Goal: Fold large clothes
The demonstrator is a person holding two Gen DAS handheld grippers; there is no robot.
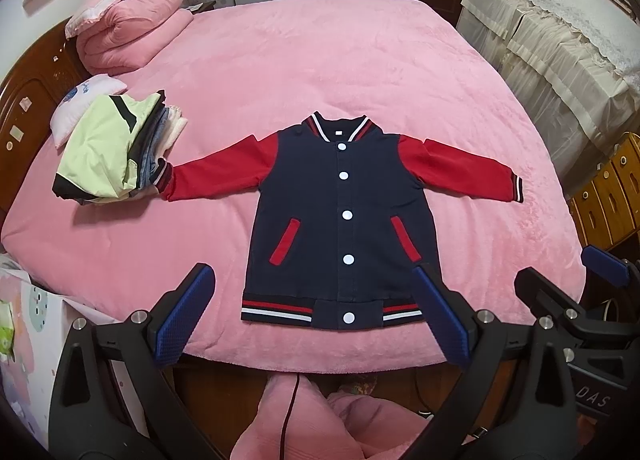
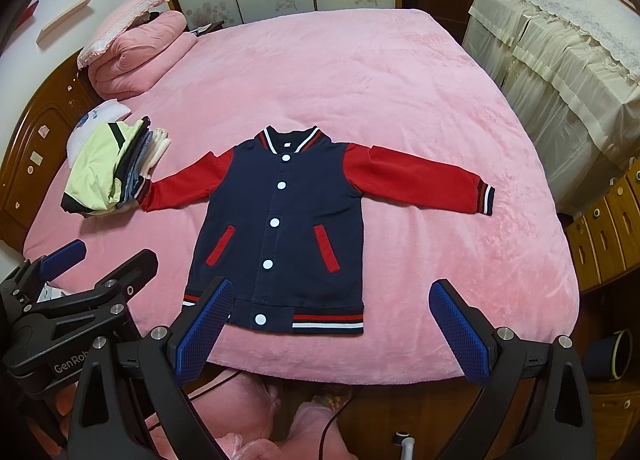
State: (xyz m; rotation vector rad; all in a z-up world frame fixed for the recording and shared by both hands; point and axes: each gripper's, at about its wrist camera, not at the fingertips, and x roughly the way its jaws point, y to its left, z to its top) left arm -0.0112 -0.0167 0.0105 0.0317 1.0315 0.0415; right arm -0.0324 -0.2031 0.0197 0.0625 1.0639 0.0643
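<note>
A navy baseball jacket (image 1: pixel 340 204) with red sleeves, white snap buttons and striped cuffs lies flat, face up, on the pink bed, both sleeves spread out; it also shows in the right wrist view (image 2: pixel 280 228). Its left cuff touches a stack of folded clothes (image 1: pixel 112 148). My left gripper (image 1: pixel 312 312) is open and empty, held over the jacket's hem at the bed's near edge. My right gripper (image 2: pixel 336 324) is open and empty, over the hem's right side. Each gripper shows in the other's view, the right one (image 1: pixel 560 272) and the left one (image 2: pixel 100 260).
The pink bed cover (image 1: pixel 360 60) stretches far behind the jacket. A folded pink quilt and pillow (image 1: pixel 132 24) sit at the back left by the wooden headboard (image 1: pixel 28 100). Covered furniture (image 1: pixel 560 52) and wooden drawers (image 2: pixel 608 228) stand on the right.
</note>
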